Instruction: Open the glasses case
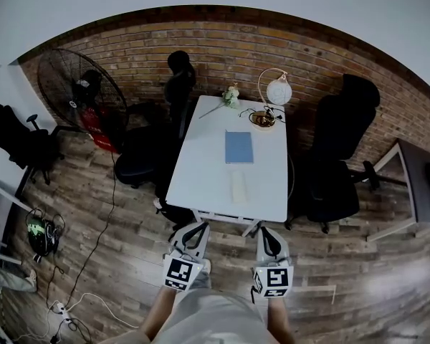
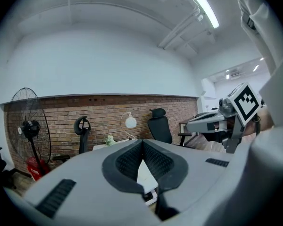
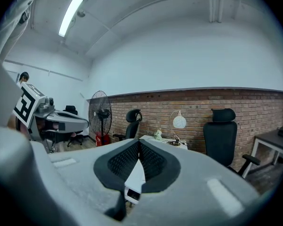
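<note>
The glasses case [image 1: 239, 187] is a pale, oblong box lying on the white table [image 1: 201, 178], near its front edge. It looks closed. My left gripper [image 1: 196, 226] and right gripper [image 1: 267, 231] hover side by side just short of that edge, pointing toward the table. Both are shut with nothing between their pads. In the left gripper view the left gripper [image 2: 142, 141] has its pads meeting at the tip. The right gripper [image 3: 139, 140] shows the same in the right gripper view. Neither gripper touches the case.
A blue notebook [image 1: 239, 147] lies mid-table. A small flower bunch [image 1: 231, 96] and a globe lamp [image 1: 278, 92] stand at the far end. Black office chairs [image 1: 340, 149] flank the table. A standing fan [image 1: 79, 92] is at the left, and cables [image 1: 86, 264] run over the wooden floor.
</note>
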A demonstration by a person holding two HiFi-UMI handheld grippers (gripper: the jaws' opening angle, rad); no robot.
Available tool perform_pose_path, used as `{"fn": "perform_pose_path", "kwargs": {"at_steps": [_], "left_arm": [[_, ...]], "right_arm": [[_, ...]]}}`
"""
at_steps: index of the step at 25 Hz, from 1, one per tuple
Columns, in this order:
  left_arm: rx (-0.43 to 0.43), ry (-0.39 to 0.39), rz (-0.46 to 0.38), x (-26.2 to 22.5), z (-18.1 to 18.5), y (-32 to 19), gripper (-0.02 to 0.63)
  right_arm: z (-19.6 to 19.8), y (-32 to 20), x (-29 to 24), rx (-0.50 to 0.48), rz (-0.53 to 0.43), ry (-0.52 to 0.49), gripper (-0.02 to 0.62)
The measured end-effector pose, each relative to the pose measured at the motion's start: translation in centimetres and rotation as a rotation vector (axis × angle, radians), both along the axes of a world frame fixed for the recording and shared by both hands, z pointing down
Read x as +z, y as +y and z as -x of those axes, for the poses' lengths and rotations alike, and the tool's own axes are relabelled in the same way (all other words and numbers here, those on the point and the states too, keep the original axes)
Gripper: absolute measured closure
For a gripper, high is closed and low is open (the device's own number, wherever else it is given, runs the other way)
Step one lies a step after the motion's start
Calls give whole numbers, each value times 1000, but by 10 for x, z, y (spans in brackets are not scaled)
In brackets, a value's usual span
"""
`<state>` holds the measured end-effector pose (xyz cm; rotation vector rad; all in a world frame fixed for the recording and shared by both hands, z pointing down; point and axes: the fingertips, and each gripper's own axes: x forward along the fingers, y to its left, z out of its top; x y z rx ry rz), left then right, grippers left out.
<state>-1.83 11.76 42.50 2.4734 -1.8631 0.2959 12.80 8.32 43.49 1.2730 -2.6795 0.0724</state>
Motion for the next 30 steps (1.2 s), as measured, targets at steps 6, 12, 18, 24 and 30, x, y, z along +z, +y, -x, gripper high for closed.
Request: {"fn": "perform_pose_path", "kwargs": {"at_steps": [6, 12, 18, 24, 30], "left_arm": [[28, 5, -4, -1, 20, -28, 604], [51, 20, 0, 1, 44, -54, 603], [78, 30, -3, 2, 67, -82, 603], [104, 47, 4, 8, 90, -106, 603], [136, 65, -4, 11, 103, -126, 603]], "right_arm": [[19, -23, 1, 28, 11, 14, 589], [42, -45, 0, 51, 9, 26, 589], [66, -68, 1, 71, 8, 49, 589], [89, -88, 2, 89, 4, 72, 589], [104, -98, 6, 136, 18, 83, 589]]}}
